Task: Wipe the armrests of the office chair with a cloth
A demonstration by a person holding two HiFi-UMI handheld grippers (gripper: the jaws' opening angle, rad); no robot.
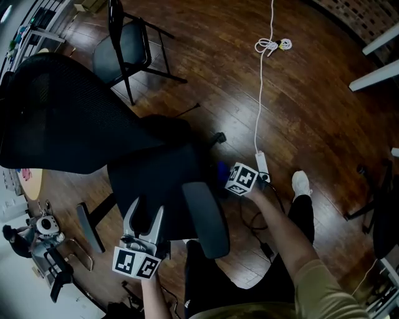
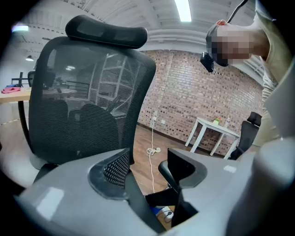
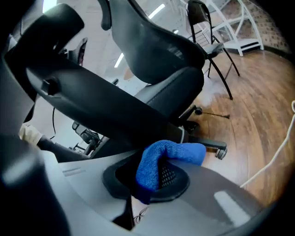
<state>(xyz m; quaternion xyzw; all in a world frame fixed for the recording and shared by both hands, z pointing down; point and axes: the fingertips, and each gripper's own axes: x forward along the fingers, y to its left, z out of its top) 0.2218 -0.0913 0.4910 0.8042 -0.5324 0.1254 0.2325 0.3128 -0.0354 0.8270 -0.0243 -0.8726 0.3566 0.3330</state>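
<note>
By the office chair (image 1: 62, 118), right gripper (image 3: 154, 179) clamps the cloth (image 3: 177, 153); left gripper (image 2: 147, 171), jaws apart, holds nothing.

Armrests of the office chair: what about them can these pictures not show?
- Head view: one armrest shows; I find no second one.
- Head view: the right hand-held gripper hides most of the blue cloth.
- Right gripper view: the chair looms close and dark, so cloth-to-armrest contact is unclear.

The head view was dim and dark-cornered, with glare on the glossy brown wooden floor (image 1: 312, 106). A bright ceiling strip light (image 2: 183, 9) lit the left gripper view; the grey left tool (image 2: 150, 170) looked unfocused. The right gripper view was blurred, its edges bowed.
</note>
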